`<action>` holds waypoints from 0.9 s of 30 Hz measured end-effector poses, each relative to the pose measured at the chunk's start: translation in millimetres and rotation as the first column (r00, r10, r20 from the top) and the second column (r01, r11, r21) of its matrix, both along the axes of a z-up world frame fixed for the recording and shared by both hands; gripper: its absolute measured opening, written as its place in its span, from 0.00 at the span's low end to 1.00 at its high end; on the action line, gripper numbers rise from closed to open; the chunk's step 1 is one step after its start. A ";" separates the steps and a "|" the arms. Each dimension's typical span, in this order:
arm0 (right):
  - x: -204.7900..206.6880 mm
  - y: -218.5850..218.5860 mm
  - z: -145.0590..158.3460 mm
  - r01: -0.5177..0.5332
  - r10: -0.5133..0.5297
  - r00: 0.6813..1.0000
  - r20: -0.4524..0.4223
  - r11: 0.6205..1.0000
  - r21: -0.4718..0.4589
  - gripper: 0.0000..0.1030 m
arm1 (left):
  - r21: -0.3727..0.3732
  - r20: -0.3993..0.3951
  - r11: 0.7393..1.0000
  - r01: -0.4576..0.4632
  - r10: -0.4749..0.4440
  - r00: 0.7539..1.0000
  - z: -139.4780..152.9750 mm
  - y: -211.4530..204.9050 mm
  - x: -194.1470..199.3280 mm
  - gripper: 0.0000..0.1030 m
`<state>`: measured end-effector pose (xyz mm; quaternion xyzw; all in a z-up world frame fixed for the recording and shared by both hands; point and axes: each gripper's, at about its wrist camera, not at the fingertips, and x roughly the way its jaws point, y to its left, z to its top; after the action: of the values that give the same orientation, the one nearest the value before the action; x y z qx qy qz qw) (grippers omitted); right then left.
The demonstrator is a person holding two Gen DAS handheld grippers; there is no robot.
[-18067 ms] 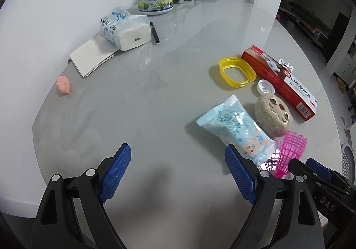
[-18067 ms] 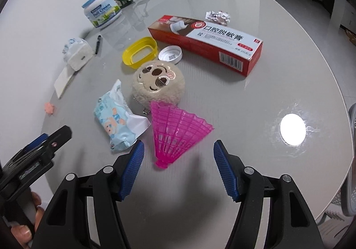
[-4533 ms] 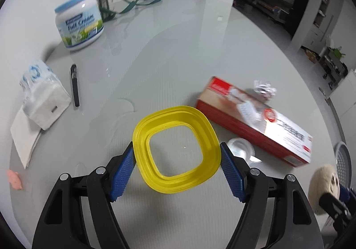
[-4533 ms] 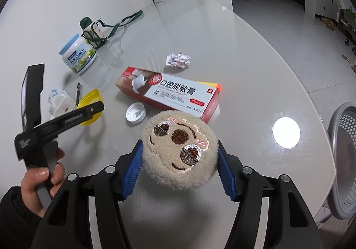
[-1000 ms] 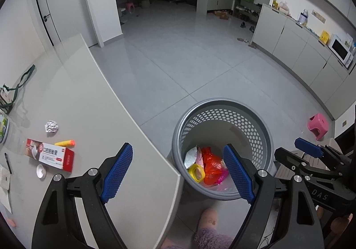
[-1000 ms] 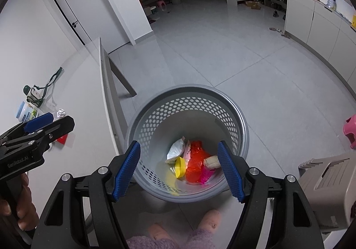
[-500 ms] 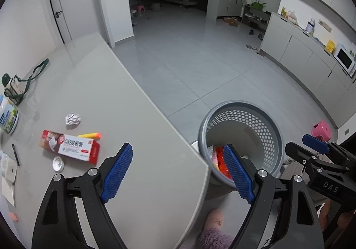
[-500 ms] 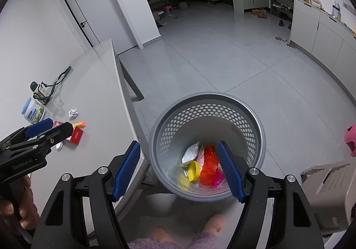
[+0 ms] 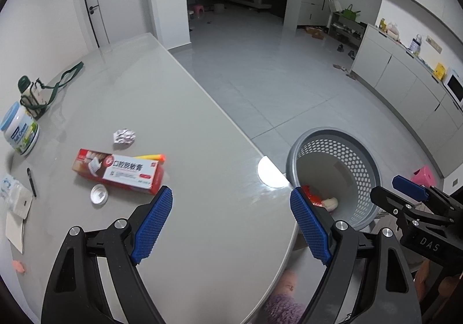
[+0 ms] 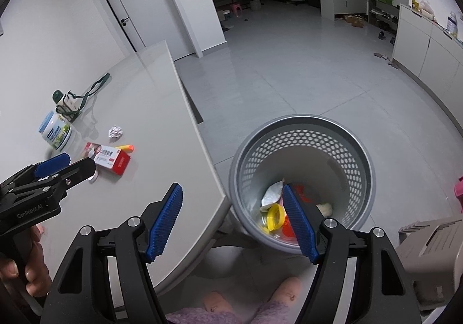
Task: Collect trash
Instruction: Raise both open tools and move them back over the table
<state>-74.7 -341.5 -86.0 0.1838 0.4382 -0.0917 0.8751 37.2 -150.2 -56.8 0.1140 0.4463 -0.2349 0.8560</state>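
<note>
Trash is now split between two places: a yellow ring [image 10: 274, 217], a white wrapper [image 10: 271, 192], red and pink scraps and a beige plush sit at the bottom of the grey basket [image 10: 303, 133] on the floor, while a red box [image 9: 117, 172], a crumpled foil ball [image 9: 124, 136], an orange-tipped yellow stick [image 9: 150, 156] and a white cap [image 9: 99, 193] lie on the bench [image 9: 202, 208]. Both claws are released and carry nothing: the left claw [image 9: 231, 225] hangs over the bench edge facing the remaining litter, and the right claw [image 10: 231, 222] sits over the gap between bench corner and basket. That placing likely reflects a turn away from the bin toward the next pickup. A few seconds earlier the left claw framed the yellow ring on the bench and the right gripped the plush; both items are now in the basket. Over the last second the views have swung from straight down into the basket toward the bench, so the box and foil sit closer to the left claw.
</note>
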 end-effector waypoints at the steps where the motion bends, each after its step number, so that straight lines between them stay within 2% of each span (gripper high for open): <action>1: 0.9 3.5 0.1 -0.003 0.003 1.000 0.001 1.000 0.000 0.67 | -0.002 0.000 1.000 -0.005 0.005 1.000 0.3 4.3 0.2 0.80; 18: 26.0 64.1 0.5 -0.098 0.097 0.995 0.010 0.995 0.005 0.67 | -0.018 -0.005 0.995 -0.094 0.094 0.996 0.0 68.6 6.6 0.80; 27: 38.6 99.4 -16.4 -0.154 0.154 0.988 -0.023 0.988 0.029 0.67 | -0.014 -0.023 0.985 -0.172 0.172 0.985 -9.1 115.2 12.8 0.80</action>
<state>-36.1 -242.2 -102.4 0.1603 0.4632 -0.0201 0.8714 50.0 -35.0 -65.9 0.0659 0.4617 -0.1648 0.8691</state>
